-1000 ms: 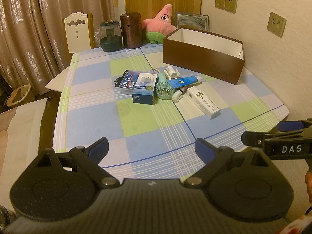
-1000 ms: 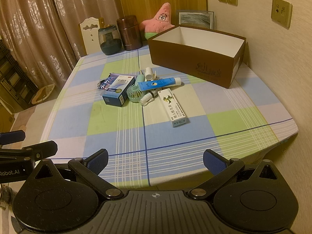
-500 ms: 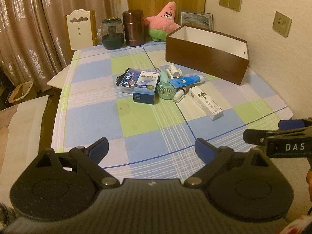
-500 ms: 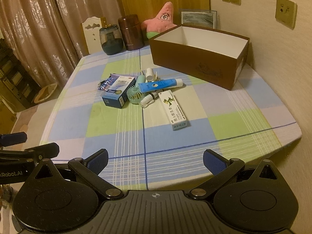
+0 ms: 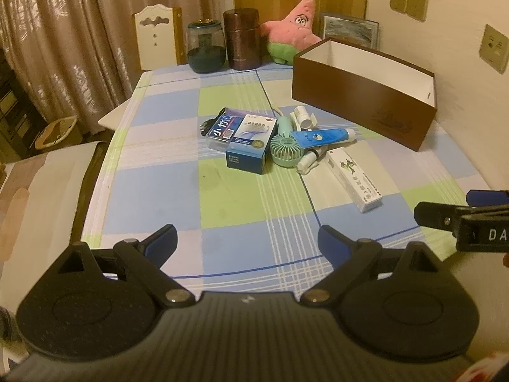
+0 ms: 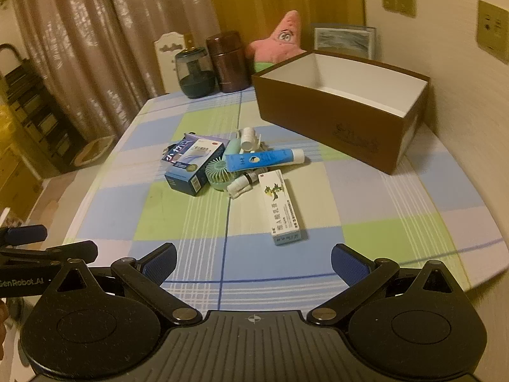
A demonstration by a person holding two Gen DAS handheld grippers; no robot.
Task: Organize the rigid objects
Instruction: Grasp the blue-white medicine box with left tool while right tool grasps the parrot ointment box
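Left wrist view shows the left claw [image 5: 247, 238] hovering with its fingers spread wide and empty above the near edge of the checked bench [image 5: 159, 191], and the right claw [image 6: 254, 259] hangs likewise apart over its own near edge. Mid-bench lies a small heap: a blue medicine box [image 6: 194, 167], a green hand fan [image 6: 220, 172], a blue tube [image 6: 264, 160], little white bottles [image 6: 241, 186] and a long white carton [image 6: 281, 208]. Behind it, near the wall, stands an open brown box [image 6: 334, 117], well apart from both claws.
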